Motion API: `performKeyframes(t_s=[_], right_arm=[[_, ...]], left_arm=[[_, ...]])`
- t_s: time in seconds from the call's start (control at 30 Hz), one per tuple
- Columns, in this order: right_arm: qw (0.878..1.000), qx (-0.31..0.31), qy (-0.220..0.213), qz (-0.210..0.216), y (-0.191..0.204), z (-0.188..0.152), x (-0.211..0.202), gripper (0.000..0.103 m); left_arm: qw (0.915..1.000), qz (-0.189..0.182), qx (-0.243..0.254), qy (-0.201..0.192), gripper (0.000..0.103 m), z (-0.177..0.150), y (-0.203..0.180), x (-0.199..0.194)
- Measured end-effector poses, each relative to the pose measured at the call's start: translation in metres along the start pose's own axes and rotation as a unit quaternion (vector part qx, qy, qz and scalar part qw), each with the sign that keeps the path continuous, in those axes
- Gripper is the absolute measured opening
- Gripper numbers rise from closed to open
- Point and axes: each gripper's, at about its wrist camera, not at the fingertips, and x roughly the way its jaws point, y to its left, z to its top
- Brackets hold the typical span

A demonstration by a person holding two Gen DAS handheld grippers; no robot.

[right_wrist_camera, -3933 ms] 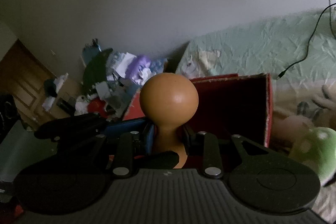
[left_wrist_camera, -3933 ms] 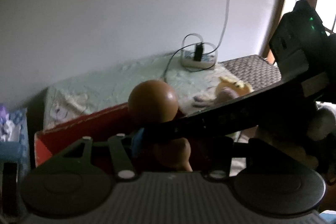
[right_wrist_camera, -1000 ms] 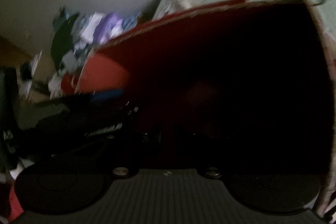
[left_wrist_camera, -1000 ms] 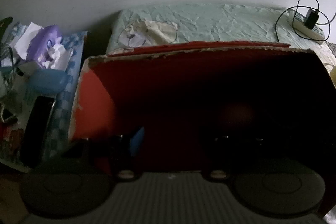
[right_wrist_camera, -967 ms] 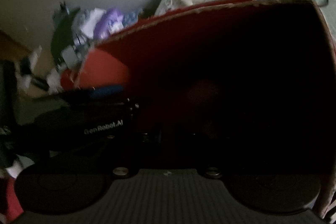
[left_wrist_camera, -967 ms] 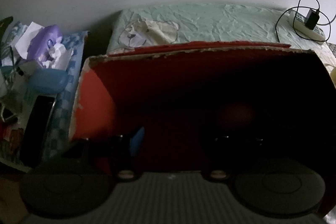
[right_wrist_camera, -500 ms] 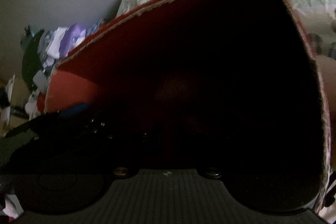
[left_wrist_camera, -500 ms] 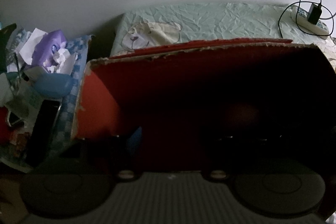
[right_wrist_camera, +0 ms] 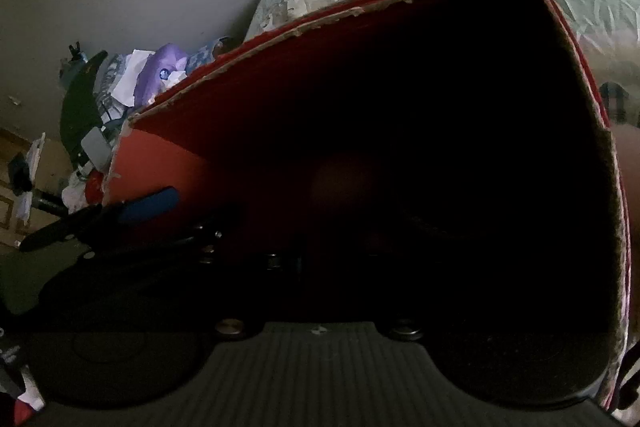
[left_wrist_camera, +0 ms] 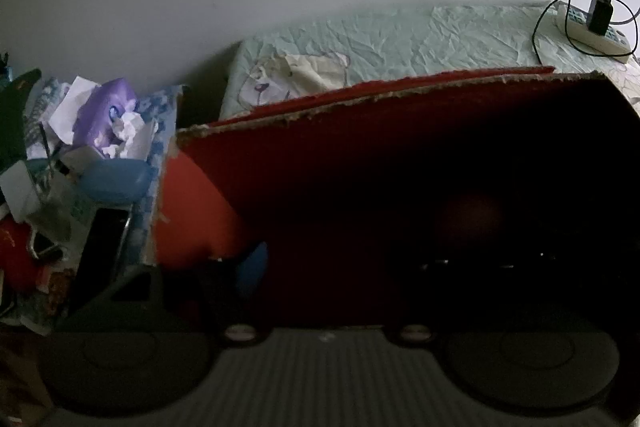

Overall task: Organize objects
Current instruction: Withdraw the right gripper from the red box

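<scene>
Right wrist view has the right claw (right_wrist_camera: 316,247) deep inside the red box (right_wrist_camera: 168,159), round toy (right_wrist_camera: 344,183) at 12 o'clock (grip unreadable, too dark), so letting go looks next.

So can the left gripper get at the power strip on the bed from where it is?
Probably not as it stands: the left gripper sits low inside the red box, and the box's far wall rises between it and the power strip.
</scene>
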Motion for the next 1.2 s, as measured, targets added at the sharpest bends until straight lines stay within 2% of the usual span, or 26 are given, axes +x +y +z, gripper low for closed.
performKeyframes(t_s=[0.3, 0.87, 1.2], right_arm=[[1.000, -0.009, -0.018, 0.018, 0.001, -0.001, -0.003, 0.023], [0.995, -0.054, -0.072, 0.037, 0.008, -0.006, -0.013, 0.025], [0.985, -0.086, -0.138, 0.060, 0.009, -0.015, -0.036, 0.024]], left_arm=[[0.9999, 0.011, 0.006, -0.001, 0.075, -0.001, -0.004, 0.000], [0.9995, 0.027, 0.008, 0.010, 0.076, -0.001, -0.008, 0.004], [0.9970, 0.056, -0.012, -0.051, 0.075, -0.006, -0.005, -0.027]])
